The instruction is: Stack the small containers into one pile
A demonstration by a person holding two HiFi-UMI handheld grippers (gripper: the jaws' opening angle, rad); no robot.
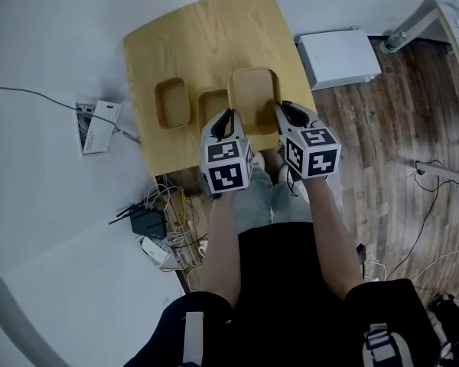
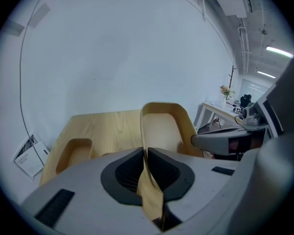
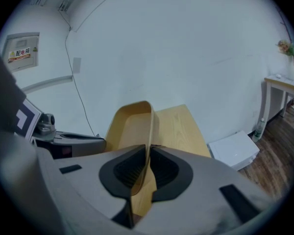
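Observation:
Three tan wooden containers sit on the wooden table. The largest container is at the right, held between both grippers and raised over the table. My left gripper is shut on its left wall; my right gripper is shut on its right wall. A smaller container lies just left of it, partly hidden behind the left gripper. The third container stands farther left, apart from the others.
A white box sits on the floor right of the table. A booklet lies on the floor to the left, with a router and tangled cables below the table's front-left corner. A white wall lies beyond the table.

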